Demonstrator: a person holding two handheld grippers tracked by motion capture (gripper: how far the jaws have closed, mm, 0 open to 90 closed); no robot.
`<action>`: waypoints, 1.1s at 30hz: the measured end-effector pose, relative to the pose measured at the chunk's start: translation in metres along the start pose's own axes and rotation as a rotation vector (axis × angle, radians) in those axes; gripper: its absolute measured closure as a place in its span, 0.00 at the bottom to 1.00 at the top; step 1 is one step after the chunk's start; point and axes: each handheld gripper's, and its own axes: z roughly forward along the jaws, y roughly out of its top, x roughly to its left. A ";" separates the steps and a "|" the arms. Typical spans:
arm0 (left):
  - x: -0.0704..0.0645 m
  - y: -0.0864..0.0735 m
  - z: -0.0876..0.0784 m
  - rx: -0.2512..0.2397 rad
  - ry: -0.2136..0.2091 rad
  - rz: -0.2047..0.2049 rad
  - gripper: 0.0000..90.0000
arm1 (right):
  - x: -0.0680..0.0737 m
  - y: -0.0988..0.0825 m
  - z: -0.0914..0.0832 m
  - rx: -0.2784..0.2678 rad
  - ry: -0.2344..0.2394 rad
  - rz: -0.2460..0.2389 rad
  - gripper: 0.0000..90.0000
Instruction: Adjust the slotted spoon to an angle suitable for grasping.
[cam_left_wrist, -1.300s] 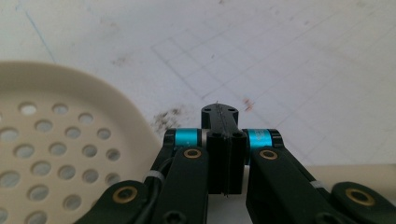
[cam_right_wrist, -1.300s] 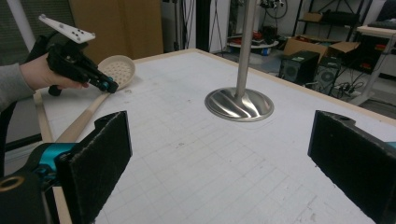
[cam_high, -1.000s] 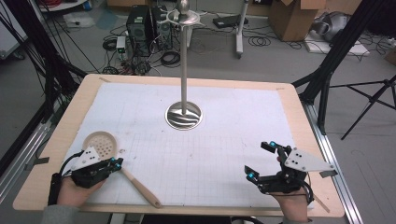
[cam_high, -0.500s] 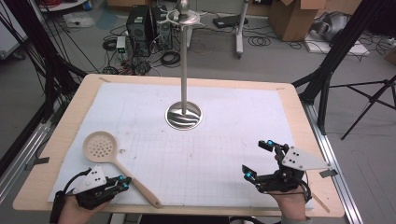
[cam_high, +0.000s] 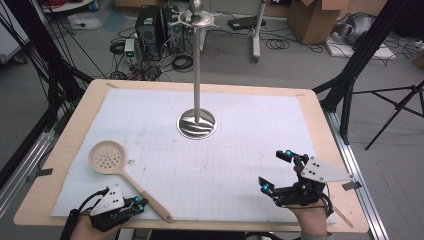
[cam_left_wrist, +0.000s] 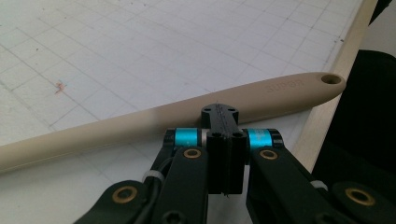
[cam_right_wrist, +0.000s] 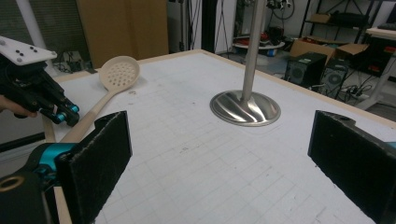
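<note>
We note left gripper (cam_high: 136, 204) jaws together beside slotted spoon (cam_high: 120, 173) handle; right gripper (cam_high: 279, 172) apart, well right of it.

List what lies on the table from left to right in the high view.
Left gripper → slotted spoon → metal stand → right gripper.

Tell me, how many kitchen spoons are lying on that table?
1. A beige slotted spoon lies at the table's near-left corner, handle beside the closed left gripper.
</note>
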 end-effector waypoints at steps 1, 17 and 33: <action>0.001 0.001 0.001 0.000 -0.003 0.001 1.00 | 0.000 0.000 0.000 -0.004 0.001 -0.003 0.05; 0.012 0.022 0.029 0.014 -0.003 -0.002 1.00 | 0.000 0.000 0.000 0.005 0.004 0.004 0.05; 0.030 0.047 0.061 0.046 0.026 0.000 1.00 | -0.002 0.000 -0.004 -0.001 -0.006 0.011 0.05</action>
